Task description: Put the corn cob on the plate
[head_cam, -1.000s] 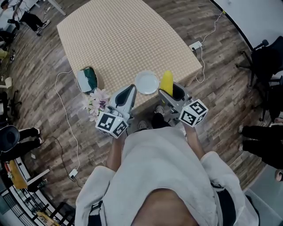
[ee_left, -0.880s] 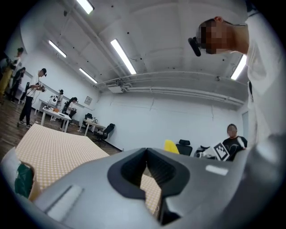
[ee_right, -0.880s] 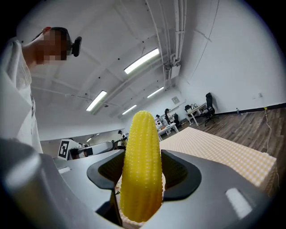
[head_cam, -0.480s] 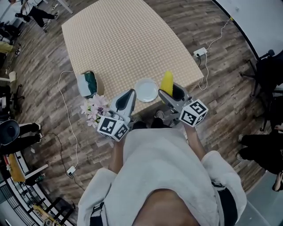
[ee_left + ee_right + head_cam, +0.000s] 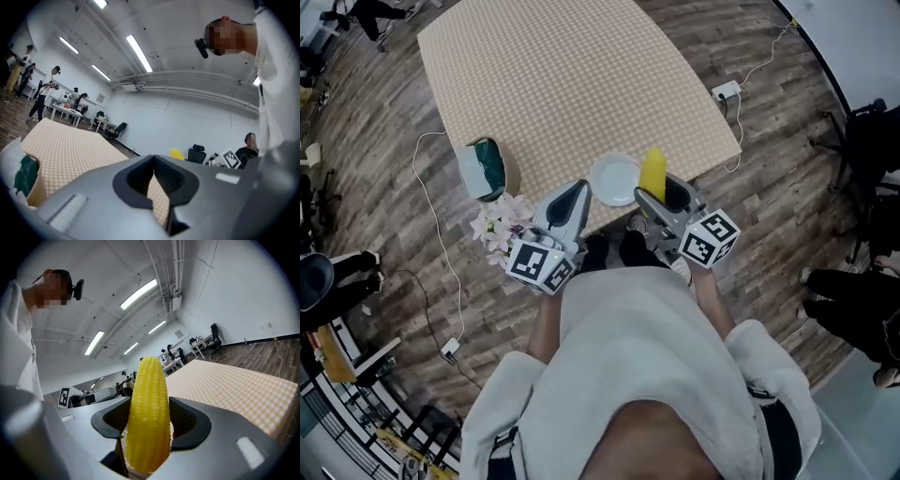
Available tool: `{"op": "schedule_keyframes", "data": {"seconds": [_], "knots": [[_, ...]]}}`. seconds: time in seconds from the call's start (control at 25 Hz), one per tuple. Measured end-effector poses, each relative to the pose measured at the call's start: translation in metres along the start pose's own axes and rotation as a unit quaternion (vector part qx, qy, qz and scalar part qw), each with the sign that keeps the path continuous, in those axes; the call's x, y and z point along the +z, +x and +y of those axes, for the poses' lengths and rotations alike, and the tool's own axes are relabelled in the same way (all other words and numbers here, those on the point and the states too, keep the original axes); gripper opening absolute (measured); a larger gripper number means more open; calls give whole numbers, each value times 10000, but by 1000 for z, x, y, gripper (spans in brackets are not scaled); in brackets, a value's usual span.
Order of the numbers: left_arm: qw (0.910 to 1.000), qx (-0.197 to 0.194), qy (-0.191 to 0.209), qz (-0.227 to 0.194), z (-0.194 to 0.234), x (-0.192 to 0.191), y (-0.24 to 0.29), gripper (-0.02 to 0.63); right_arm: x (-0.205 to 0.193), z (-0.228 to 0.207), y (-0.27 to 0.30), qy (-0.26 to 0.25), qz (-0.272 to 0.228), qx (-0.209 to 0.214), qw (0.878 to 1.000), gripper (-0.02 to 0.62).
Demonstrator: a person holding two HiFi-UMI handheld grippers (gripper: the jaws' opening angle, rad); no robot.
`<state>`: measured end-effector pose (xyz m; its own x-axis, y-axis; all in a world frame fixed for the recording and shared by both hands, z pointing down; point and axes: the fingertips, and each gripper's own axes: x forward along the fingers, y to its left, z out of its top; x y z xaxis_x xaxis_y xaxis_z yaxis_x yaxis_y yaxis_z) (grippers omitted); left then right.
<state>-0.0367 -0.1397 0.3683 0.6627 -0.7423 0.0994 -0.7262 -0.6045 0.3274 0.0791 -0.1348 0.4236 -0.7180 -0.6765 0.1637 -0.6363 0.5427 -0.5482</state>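
Note:
A yellow corn cob (image 5: 149, 413) stands upright between the jaws of my right gripper (image 5: 147, 427), which is shut on it. In the head view the corn cob (image 5: 653, 173) sits just right of a small white plate (image 5: 615, 178) at the near edge of the table with the checked cloth (image 5: 553, 84). The right gripper (image 5: 661, 197) hovers at that edge. My left gripper (image 5: 574, 199) is just left of the plate, its jaws closed to a thin slit with nothing in them. In the left gripper view the left gripper (image 5: 153, 161) points level over the cloth.
A green-and-white box (image 5: 483, 169) and a bunch of pale flowers (image 5: 499, 223) lie at the table's left near corner. A white power strip (image 5: 724, 91) with a cable lies on the wooden floor to the right. Office chairs and people stand around the room's edges.
Both grippers have shifted a little along the table's near edge and sunk slightly. The corn cob stays clamped in the right jaws. The plate has not moved.

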Motion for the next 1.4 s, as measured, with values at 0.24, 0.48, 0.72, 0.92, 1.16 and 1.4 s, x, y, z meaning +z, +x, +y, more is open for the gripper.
{"op": "schedule_keyframes", "data": {"seconds": [0.24,0.48,0.72,0.92,1.16,1.4], "knots": [[9996,-21,-149,239,5,-27,-2,8,-40,-12,8,327,361,-134,9987,255],[9983,-43,-369,442,12,-59,-6,8,-82,-25,16,573,722,-221,9955,255],[9971,63,-545,536,25,-72,-8,8,-103,-39,29,181,1172,-303,9925,255],[9963,128,-641,566,32,-76,-7,8,-111,-48,45,-1005,1763,-338,9786,255],[9957,198,-752,513,40,-75,-6,6,-137,-55,62,-3011,2782,-106,9121,255],[9946,148,-892,518,37,-79,-1,8,-170,-65,74,-4925,3628,312,7905,255]]}}
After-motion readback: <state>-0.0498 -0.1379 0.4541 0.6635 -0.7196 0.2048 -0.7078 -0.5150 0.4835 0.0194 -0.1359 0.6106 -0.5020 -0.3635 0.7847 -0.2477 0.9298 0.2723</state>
